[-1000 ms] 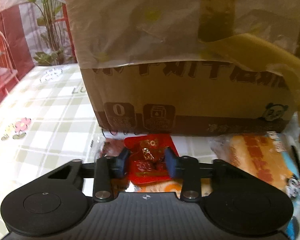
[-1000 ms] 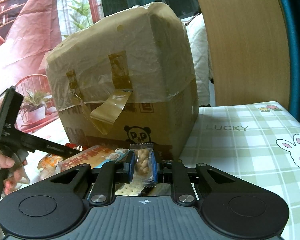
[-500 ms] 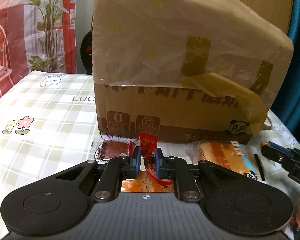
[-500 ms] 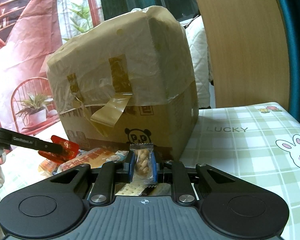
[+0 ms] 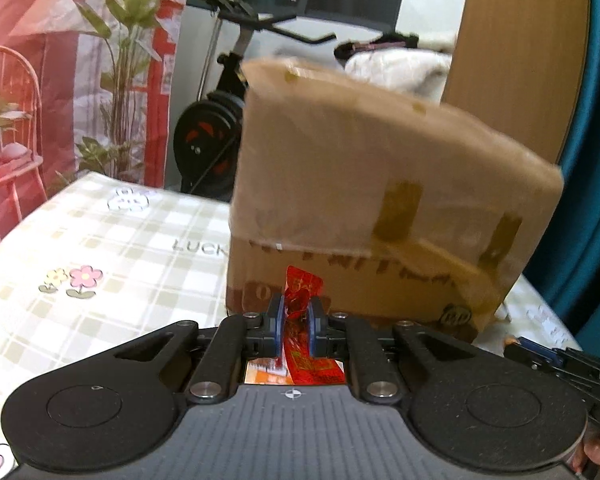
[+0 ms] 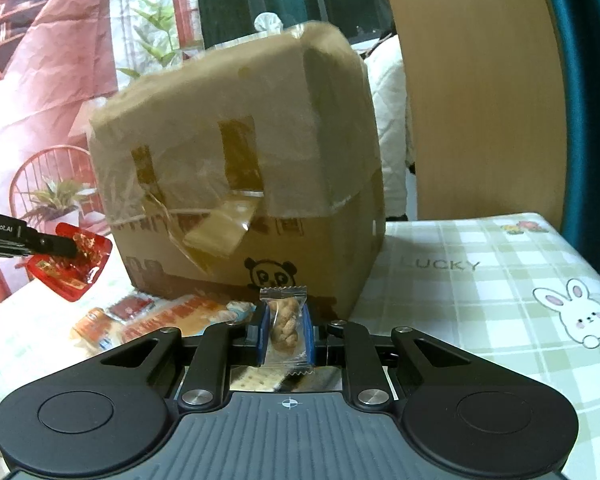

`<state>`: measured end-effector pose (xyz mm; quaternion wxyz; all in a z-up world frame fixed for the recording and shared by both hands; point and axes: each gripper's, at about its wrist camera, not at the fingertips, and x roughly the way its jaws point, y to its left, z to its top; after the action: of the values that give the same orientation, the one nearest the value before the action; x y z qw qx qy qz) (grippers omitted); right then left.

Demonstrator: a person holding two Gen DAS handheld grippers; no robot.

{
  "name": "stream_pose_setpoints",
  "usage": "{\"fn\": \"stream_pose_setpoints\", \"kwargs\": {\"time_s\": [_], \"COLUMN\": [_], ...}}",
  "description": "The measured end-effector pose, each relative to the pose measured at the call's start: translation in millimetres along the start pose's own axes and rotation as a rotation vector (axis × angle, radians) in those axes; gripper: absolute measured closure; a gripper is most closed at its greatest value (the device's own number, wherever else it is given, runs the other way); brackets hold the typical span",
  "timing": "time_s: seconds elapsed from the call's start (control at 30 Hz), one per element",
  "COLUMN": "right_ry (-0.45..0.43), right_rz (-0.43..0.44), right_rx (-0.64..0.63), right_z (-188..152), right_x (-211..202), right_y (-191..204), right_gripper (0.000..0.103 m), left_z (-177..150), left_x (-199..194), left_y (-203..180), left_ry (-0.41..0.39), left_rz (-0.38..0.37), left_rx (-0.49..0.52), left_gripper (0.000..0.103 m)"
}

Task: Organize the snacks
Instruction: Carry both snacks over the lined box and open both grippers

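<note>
The left gripper is closed on a red snack packet, its blue pads pinching the crinkled foil so that the top sticks up above them and the bottom hangs below. From the right-hand camera the same packet shows up in the air at the far left, clear of the table, held at the tip of the left gripper and tilted to one side.

The right gripper is clamped on a clear snack packet with a pale brown twisted biscuit inside. It stands upright between the pads, its crimped top edge just above them. In the left camera, part of the right gripper shows low at the right edge, too little of it to see what it holds.

Behind both stands a big cardboard box on the table, which has a green and cream checked cloth with a white rabbit and the word LUCKY on it. The upper part of the box is wrapped in cloudy plastic with brown tape strips, and one strip hangs loose on the front. A panda face is printed near its lower corner.

On the cloth at the foot of the box lie more snacks: a long orange packet, a small dark red packet beside it, and an orange one further left. Past the table I can see an exercise bike and a potted plant.
</note>
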<state>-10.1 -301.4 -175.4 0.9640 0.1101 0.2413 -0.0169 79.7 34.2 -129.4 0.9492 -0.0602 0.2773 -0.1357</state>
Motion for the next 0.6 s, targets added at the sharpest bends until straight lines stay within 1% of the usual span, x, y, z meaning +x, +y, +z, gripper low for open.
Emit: {"fn": "stream_pose_setpoints", "kwargs": {"time_s": [0.13,0.27,0.37,0.47,0.6], "right_ry": [-0.086,-0.195,-0.248,-0.263,-0.223], "right_rz": [-0.001,0.010,0.019,0.015,-0.004], "right_rx": [-0.013,-0.021,-0.042,-0.060,-0.065], "right_z": [28.2,70.0,103.2,136.4,173.7], "right_x": [-22.0,-41.0,-44.5,-37.2,-12.1], "right_y": [5.7,8.9,13.0,17.1,24.2], "right_gripper": [0.087,0.087,0.087,0.087,0.087], "left_z": [15.2,40.0,62.8,91.0,127.0], "left_x": [-14.4,-30.5,-40.9,-44.3,-33.1], "left_y": [3.5,2.2,-3.1,-12.7,-34.6], "left_ry": [-0.071,-0.158,-0.234,-0.290,-0.341], "left_rz": [-0.006,-0.023,-0.044,-0.093,-0.148], "left_rx": [-0.006,-0.015,-0.017,-0.023,0.011], "left_gripper": [0.091,0.091,0.091,0.091,0.091]}}
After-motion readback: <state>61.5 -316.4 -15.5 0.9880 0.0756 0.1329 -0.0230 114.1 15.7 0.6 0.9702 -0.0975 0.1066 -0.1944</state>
